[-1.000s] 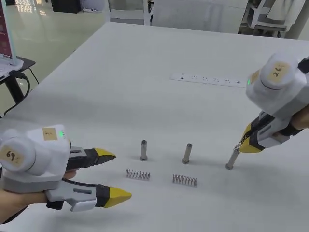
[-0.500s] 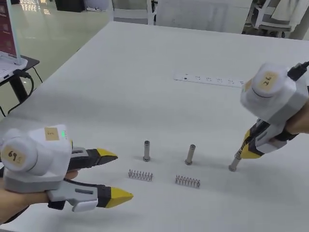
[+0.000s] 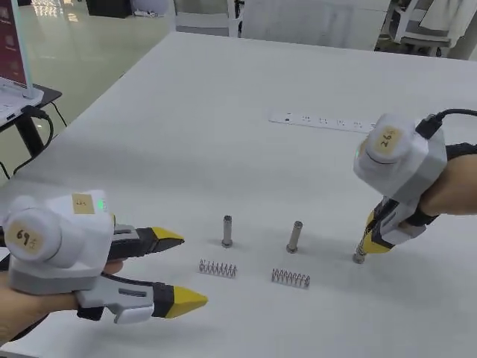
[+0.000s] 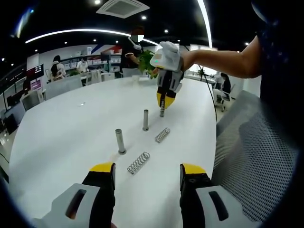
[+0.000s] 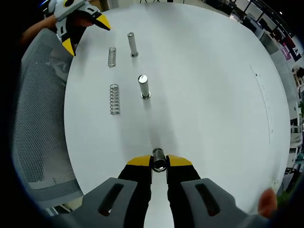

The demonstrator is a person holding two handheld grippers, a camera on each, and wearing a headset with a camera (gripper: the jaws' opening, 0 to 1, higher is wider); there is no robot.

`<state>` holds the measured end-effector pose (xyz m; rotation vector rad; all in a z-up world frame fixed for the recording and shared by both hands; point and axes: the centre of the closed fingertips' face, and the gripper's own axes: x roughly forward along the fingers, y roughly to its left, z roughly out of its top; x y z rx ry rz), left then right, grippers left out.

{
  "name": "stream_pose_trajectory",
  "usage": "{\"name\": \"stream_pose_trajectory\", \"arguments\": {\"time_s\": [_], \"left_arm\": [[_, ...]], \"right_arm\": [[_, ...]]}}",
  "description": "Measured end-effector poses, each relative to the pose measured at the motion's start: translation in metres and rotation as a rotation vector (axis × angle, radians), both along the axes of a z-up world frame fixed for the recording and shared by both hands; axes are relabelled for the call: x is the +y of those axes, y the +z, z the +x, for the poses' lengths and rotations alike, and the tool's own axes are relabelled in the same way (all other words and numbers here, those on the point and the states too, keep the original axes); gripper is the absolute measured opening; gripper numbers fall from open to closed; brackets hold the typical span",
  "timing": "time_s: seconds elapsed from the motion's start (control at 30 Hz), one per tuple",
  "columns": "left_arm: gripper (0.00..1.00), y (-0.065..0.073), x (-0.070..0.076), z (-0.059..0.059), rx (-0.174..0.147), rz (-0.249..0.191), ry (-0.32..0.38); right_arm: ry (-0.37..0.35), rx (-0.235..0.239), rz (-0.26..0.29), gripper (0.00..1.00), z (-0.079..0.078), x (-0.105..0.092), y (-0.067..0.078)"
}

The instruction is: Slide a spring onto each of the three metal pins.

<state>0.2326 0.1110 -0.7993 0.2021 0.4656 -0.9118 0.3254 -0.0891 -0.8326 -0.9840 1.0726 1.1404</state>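
The right gripper (image 3: 370, 239) is clamped on a spring (image 5: 159, 156) at the rightmost pin (image 3: 359, 257) on the white worktop (image 3: 223, 134), while the left gripper (image 3: 190, 268) hovers, jaws apart, near the left spring (image 3: 218, 268), which lies before the bare left pin (image 3: 227, 230), and the middle spring (image 3: 289, 278) lies before the bare middle pin (image 3: 295, 236).

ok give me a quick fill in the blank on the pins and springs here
The right gripper is shut on a ____ at the rightmost pin.
____ loose springs lie on the table.
The left gripper holds its jaws ____.
Missing: spring; two; open.
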Motion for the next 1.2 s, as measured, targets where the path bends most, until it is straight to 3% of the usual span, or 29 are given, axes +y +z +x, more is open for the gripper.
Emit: {"name": "stream_pose_trajectory", "arguments": {"time_s": [0.53,1.2], "left_arm": [[0.49,-0.001,0.0,0.001,-0.001,-0.001,0.003],[0.49,0.0,0.0,0.002,-0.003,-0.003,-0.001]], "right_arm": [[-0.011,0.016,0.005,0.1,0.002,0.001,-0.013],[0.004,-0.007,0.051,0.18,0.001,0.008,-0.006]]}}
